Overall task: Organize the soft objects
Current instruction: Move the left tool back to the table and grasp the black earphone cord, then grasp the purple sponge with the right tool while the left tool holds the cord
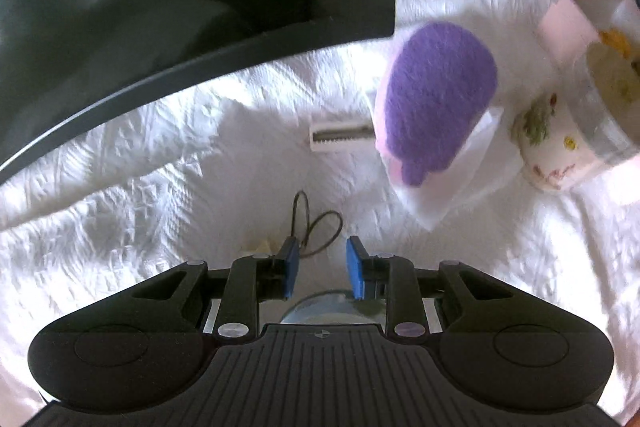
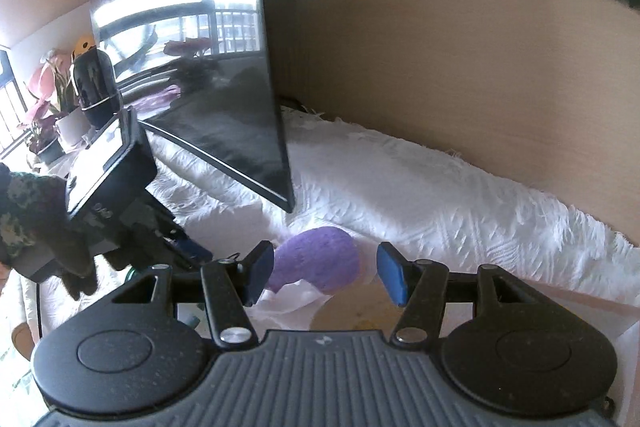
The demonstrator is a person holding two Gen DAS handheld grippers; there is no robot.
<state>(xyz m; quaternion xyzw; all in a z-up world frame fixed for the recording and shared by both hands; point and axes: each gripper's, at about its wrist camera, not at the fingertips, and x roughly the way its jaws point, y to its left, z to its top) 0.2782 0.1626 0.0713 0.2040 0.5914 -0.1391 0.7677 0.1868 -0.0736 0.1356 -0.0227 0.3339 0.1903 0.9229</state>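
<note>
Purple plush (image 1: 436,99): was seen lying on a white tissue (image 1: 452,183) on the white cloth (image 1: 160,147), just right of the monitor's corner.
Left tongs (image 1: 320,265): were held open above the cloth, nothing between the blue pads; a thin black cord loop (image 1: 316,223) lay just ahead.
Right tongs (image 2: 324,277): were held open, the plush (image 2: 320,259) seen between the tips; contact could not be told.
Monitor (image 2: 208,75): stood on the cloth-covered surface.
Floral cup (image 1: 560,147): was tilted beside the tissue.
</note>
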